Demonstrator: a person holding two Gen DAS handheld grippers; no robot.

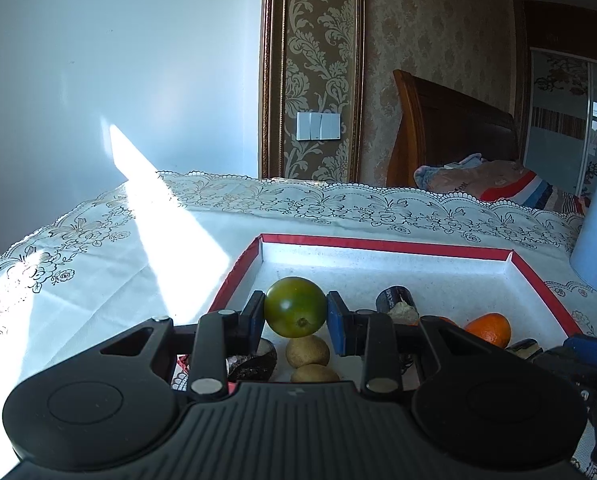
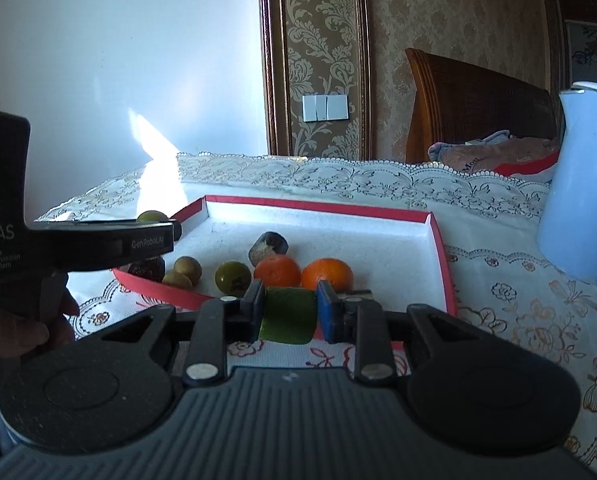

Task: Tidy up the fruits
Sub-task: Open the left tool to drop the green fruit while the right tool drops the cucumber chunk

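A red-rimmed white tray [image 1: 378, 245] sits on a lace tablecloth. My left gripper [image 1: 295, 312] is shut on a round dark-green fruit [image 1: 294, 306] and holds it above the tray's left part. Below it lie two brown fruits [image 1: 307, 352], a dark fruit [image 1: 394, 298] and an orange [image 1: 490, 330]. In the right wrist view, my right gripper [image 2: 288, 314] is shut on a light-green fruit [image 2: 286, 314] at the near rim of the tray [image 2: 318, 204]. Two oranges [image 2: 277, 271] and an olive-green fruit [image 2: 233, 278] lie just beyond it.
A tall pale-blue jug [image 2: 578, 192] stands on the cloth right of the tray. A hand [image 2: 18, 332] holds the left gripper's black body [image 2: 98, 244] at the tray's left side. A wall and a wooden headboard [image 1: 450, 128] lie behind the table.
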